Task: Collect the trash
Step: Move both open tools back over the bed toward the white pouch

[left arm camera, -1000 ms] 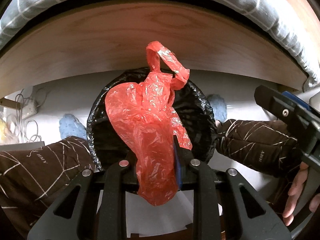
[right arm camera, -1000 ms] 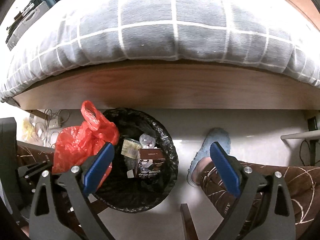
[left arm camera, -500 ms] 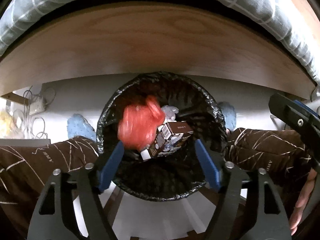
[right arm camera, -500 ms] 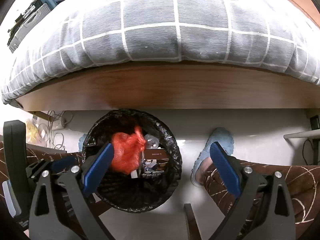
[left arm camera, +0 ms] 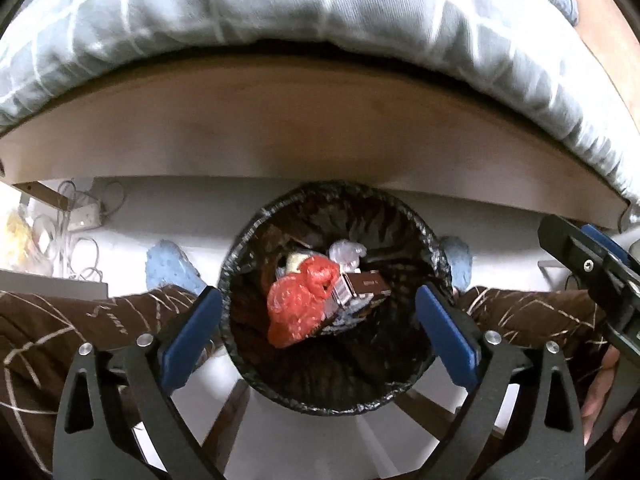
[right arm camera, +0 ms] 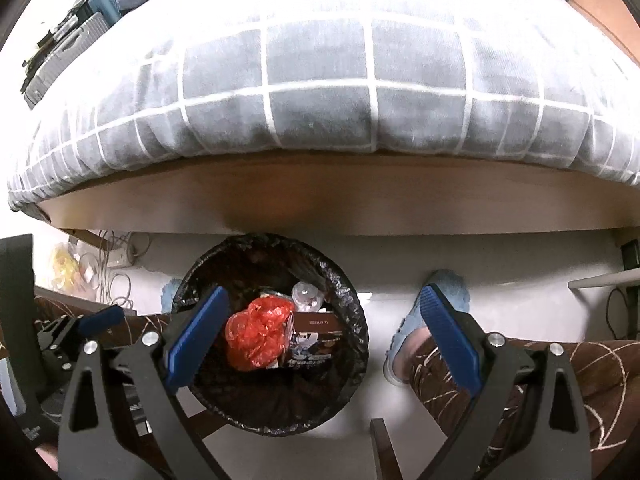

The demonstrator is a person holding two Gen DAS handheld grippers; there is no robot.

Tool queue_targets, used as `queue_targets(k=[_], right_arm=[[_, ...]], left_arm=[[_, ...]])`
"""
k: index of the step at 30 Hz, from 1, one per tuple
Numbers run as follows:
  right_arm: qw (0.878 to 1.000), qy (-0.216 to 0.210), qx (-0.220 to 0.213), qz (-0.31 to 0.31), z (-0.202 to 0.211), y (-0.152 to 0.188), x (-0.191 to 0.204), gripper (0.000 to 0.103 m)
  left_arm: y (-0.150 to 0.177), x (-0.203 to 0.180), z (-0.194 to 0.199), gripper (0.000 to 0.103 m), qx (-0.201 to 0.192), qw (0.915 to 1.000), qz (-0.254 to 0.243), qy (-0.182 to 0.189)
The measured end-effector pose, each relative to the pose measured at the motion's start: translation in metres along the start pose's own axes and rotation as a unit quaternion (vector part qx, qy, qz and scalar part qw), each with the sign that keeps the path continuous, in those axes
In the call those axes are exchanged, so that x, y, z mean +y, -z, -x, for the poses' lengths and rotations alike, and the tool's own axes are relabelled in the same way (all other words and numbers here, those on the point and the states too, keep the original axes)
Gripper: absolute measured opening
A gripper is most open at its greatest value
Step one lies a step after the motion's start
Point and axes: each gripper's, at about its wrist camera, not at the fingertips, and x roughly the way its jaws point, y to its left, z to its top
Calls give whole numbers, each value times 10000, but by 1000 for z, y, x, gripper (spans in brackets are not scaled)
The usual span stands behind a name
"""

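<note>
A crumpled red plastic bag (left arm camera: 302, 302) lies inside a round bin with a black liner (left arm camera: 256, 384) on the floor, beside a brown carton (left arm camera: 362, 290) and a clear wrapper (left arm camera: 346, 250). My left gripper (left arm camera: 318, 330) is open and empty, held above the bin with its blue pads either side of the opening. In the right wrist view the bag (right arm camera: 258, 334) and the bin (right arm camera: 352, 376) show lower left. My right gripper (right arm camera: 322, 340) is open and empty, above the bin's right rim.
A wooden bed frame (right arm camera: 320, 196) with a grey checked duvet (right arm camera: 320, 80) stands right behind the bin. The person's legs in brown trousers (left arm camera: 72, 320) and blue slippers (right arm camera: 424, 320) flank the bin. Cables and a power strip (left arm camera: 84, 220) lie at left.
My left gripper opened and let go of the red bag, which dropped into the bin and settled. Both grippers have risen a little; the right stayed open.
</note>
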Motion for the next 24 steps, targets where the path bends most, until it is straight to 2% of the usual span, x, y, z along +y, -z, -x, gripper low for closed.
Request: queue_targets(k=[11, 17, 24], right_arm=[[9978, 85, -590, 283, 37, -14, 11, 93], [9945, 145, -980, 330, 64, -28, 13, 93], [9905, 85, -1341, 295, 82, -59, 12, 93]], left_arm=[[-19, 10, 55, 97, -785, 9969, -3, 100], [-34, 10, 85, 97, -1246, 9921, -105, 54], [-74, 11, 106, 97, -1626, 9863, -263, -74]])
